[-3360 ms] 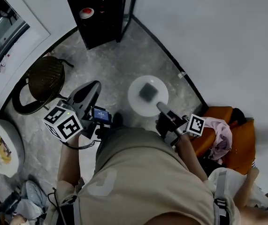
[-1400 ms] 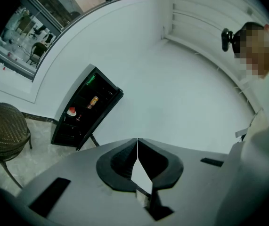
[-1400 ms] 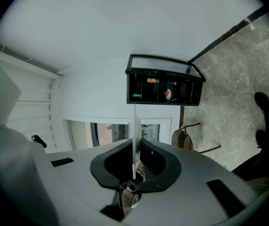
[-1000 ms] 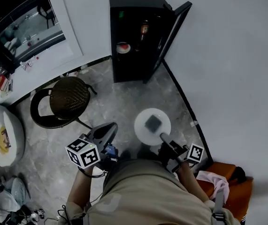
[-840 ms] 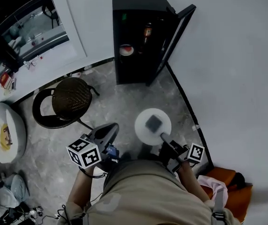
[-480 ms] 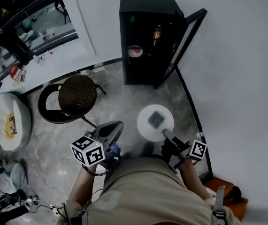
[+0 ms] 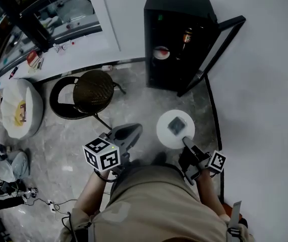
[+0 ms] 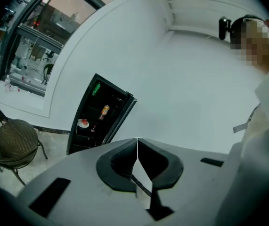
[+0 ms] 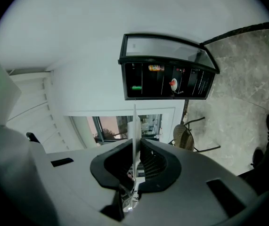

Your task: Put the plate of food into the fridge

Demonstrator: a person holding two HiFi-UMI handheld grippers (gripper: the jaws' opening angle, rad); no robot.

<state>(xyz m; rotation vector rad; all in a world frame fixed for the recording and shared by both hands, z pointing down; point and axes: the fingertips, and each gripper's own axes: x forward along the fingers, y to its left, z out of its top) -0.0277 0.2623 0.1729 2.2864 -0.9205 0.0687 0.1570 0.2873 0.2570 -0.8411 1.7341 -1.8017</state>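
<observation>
Maybe halfway I'd say: right gripper (image 7: 186, 141) is clamped on the rim of the plate (image 7: 164, 134), food (image 7: 176, 125) aboard, well short of the open fridge (image 7: 176, 39), left gripper (image 7: 133, 131) pinched together on nothing, so walking up and shelving it remain.

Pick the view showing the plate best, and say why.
The head view: the whole plate and the dark food show from above. The right gripper view shows only its thin edge in the right claw; the left gripper view misses it.
</observation>
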